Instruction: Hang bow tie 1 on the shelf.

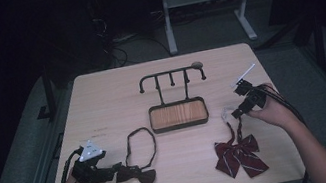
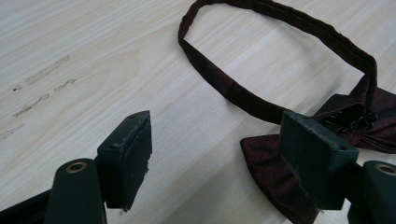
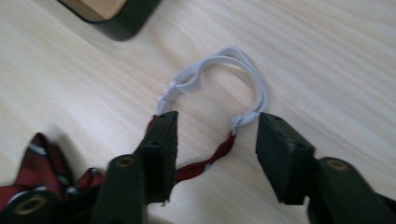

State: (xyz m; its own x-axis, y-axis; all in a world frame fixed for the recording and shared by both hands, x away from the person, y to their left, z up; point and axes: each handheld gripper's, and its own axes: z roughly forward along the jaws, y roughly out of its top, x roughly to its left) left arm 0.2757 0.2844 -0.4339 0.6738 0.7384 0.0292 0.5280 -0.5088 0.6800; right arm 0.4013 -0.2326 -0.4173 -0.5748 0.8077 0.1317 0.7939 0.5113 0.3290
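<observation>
We see the high view dim and dark around the lit table, while both gripper views are bright, the right one blurred at its lower left.

Dark desk frame behind table

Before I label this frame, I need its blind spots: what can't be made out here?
- Dark bow tie, left gripper view: its right wing is hidden behind the jaw and cut off by the edge.
- Striped bow tie, right gripper view: blurred, partly behind the jaw.
- Round thing on the rack, high view: too small to identify.
</observation>
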